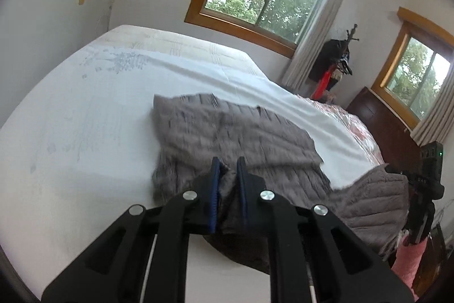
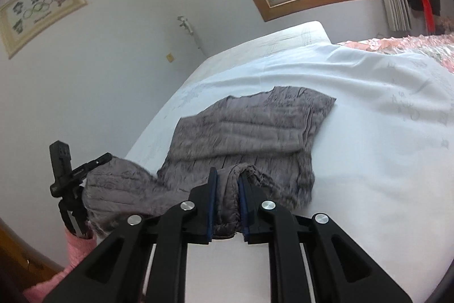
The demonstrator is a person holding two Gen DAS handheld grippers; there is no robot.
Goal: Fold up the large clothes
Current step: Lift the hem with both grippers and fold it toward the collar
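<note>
A large grey quilted garment (image 1: 227, 132) lies on the white bed sheet (image 1: 85, 118), its far part flat and its near edge lifted. My left gripper (image 1: 227, 175) is shut on a bunched fold of the garment's near edge. My right gripper (image 2: 227, 183) is shut on another bunched fold of the same garment (image 2: 249, 127). The right gripper also shows at the right edge of the left wrist view (image 1: 422, 206), and the left gripper at the left of the right wrist view (image 2: 71, 183), each with grey fabric hanging from it.
The bed fills most of both views, with a pink floral cover (image 1: 354, 121) at its far right side. A dark wooden cabinet (image 1: 386, 127) and a coat rack (image 1: 337, 58) stand by the windows. A framed picture (image 2: 37, 10) hangs on the wall.
</note>
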